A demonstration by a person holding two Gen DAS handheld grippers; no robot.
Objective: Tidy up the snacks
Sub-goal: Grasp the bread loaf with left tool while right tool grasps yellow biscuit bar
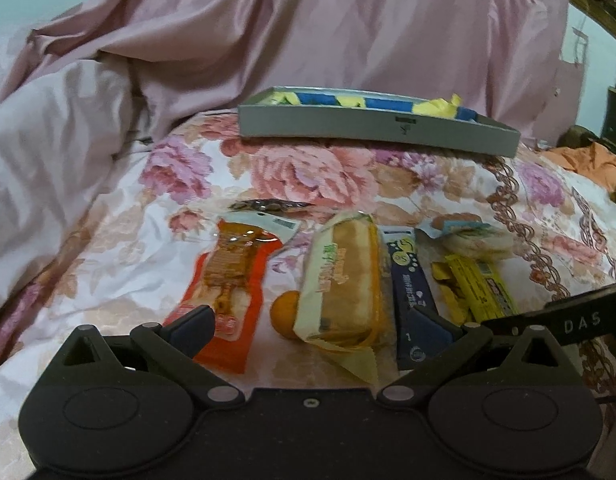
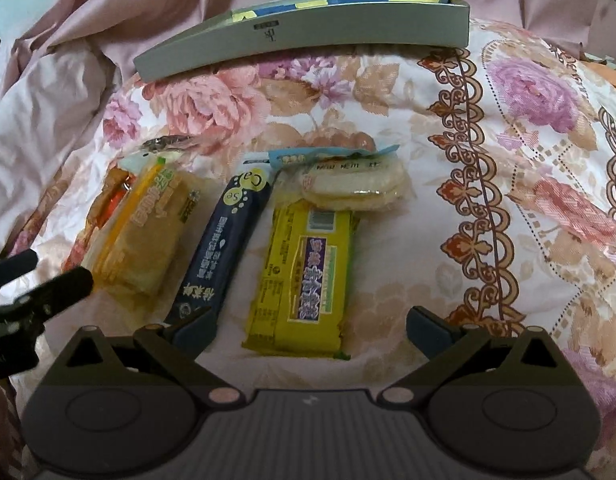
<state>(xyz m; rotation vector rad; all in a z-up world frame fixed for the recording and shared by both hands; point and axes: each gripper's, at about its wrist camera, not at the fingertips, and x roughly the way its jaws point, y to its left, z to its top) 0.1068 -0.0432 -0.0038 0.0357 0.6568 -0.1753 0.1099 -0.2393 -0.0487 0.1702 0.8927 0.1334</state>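
Note:
Several snack packs lie on a floral bedspread. In the left wrist view an orange-red pack (image 1: 224, 284), a small orange (image 1: 285, 312), a cream bread pack (image 1: 344, 280), a dark blue bar (image 1: 410, 292) and a yellow pack (image 1: 478, 288) sit side by side. My left gripper (image 1: 314, 324) is open over the bread pack. In the right wrist view my right gripper (image 2: 312, 326) is open around the near end of the yellow pack (image 2: 304, 276), beside the blue bar (image 2: 224, 240), bread pack (image 2: 148, 232) and round rice crackers (image 2: 352, 188). A grey tray (image 2: 308, 48) stands behind.
The grey tray (image 1: 372, 128) holds yellow and blue wrappers. Pink bedding (image 1: 268, 32) is heaped behind it. A small dark packet (image 1: 268, 206) lies beyond the snacks. The other gripper (image 2: 32, 292) shows at the right wrist view's left edge. Open bedspread (image 2: 548, 200) stretches to the right.

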